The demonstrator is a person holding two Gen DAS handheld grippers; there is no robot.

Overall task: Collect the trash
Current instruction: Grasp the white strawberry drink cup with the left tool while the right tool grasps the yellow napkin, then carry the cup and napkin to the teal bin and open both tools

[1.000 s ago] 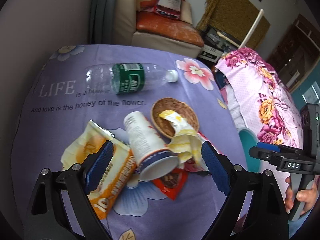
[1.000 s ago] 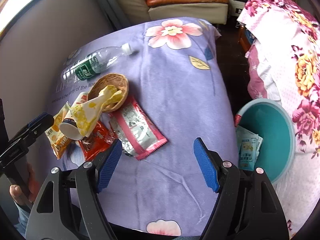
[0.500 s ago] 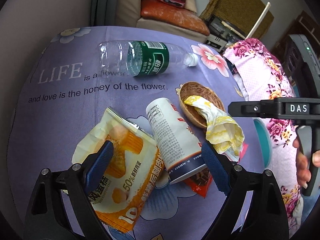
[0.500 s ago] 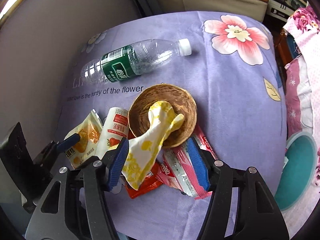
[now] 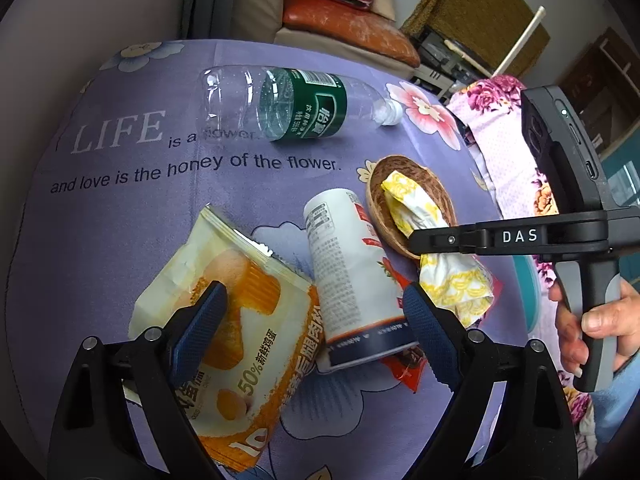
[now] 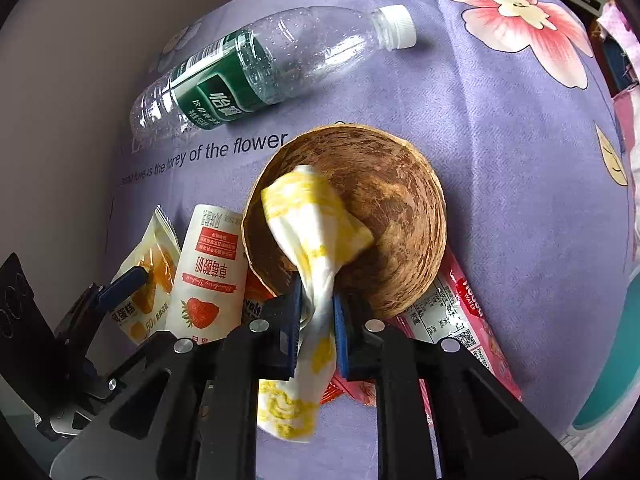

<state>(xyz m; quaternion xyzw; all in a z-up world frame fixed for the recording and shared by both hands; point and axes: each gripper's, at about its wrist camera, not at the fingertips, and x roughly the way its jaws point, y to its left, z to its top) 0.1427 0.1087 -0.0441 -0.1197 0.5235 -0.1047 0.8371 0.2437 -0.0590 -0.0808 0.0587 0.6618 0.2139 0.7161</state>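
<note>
A yellow and white crumpled wrapper [image 6: 316, 232] hangs out of a brown coconut-shell bowl [image 6: 392, 208]. My right gripper [image 6: 316, 300] is closing, and its blue pads pinch the wrapper at the bowl's near rim. In the left wrist view the same gripper [image 5: 416, 240] comes in from the right over the wrapper [image 5: 452, 280]. My left gripper [image 5: 316, 312] stands open, low over a lying white yogurt cup [image 5: 348, 276] and a yellow cake bag [image 5: 240, 320], touching neither that I can see.
A clear plastic bottle [image 5: 288, 108] with a green label lies at the back of the purple cloth [image 5: 120, 220]. A red wrapper [image 5: 404, 368] and a pink wafer wrapper [image 6: 460, 312] lie under the pile. A teal bin [image 6: 612, 380] stands off the right edge.
My right gripper moved left from the bin side to the bowl, dropped, and shut on the yellow wrapper. My left gripper sank closer to the cup and cake bag, still open.
</note>
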